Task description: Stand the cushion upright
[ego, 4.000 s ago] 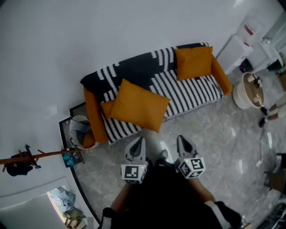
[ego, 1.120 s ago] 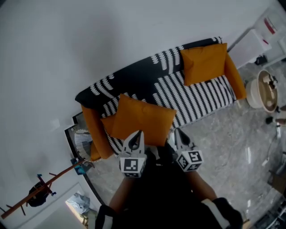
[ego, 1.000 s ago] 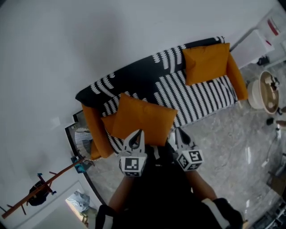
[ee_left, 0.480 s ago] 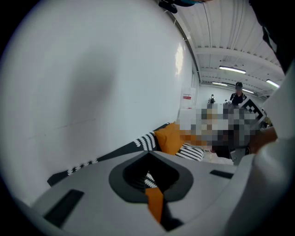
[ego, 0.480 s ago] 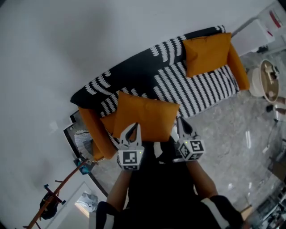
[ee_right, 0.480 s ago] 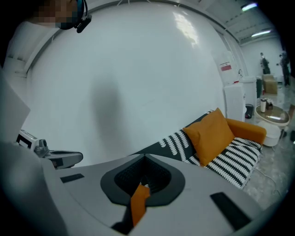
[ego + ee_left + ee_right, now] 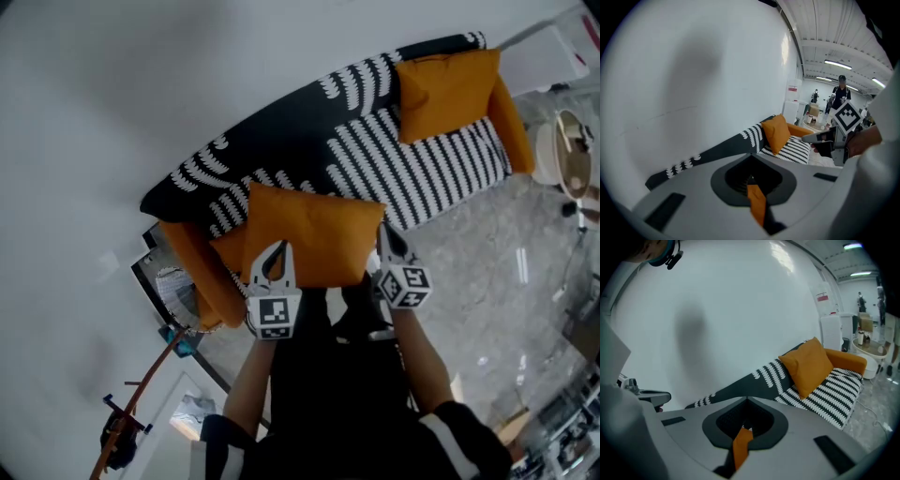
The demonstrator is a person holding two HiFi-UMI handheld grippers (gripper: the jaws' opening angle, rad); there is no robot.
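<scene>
A large orange cushion [image 7: 314, 234] lies slanted on the left end of the striped sofa [image 7: 412, 169], partly over a smaller orange cushion [image 7: 225, 258]. My left gripper [image 7: 273, 246] is shut, its tips over the cushion's near left edge. My right gripper [image 7: 382, 231] is shut at the cushion's near right corner. In the left gripper view the shut jaws [image 7: 752, 180] show only an orange sliver in their slit; the right gripper view [image 7: 745, 428] shows the same. I cannot tell whether either touches the cushion.
A second orange cushion [image 7: 448, 82] stands upright at the sofa's right end [image 7: 777, 133] [image 7: 808, 364]. An orange armrest [image 7: 192, 272] and a basket [image 7: 173, 292] flank the sofa's left end. A round white tub [image 7: 572, 141] stands on the marble floor at right. People stand far off [image 7: 841, 91].
Both grippers have moved down and forward to the cushion's near edge and now overlap it. The cushion lies as before. Jaws stay shut.
</scene>
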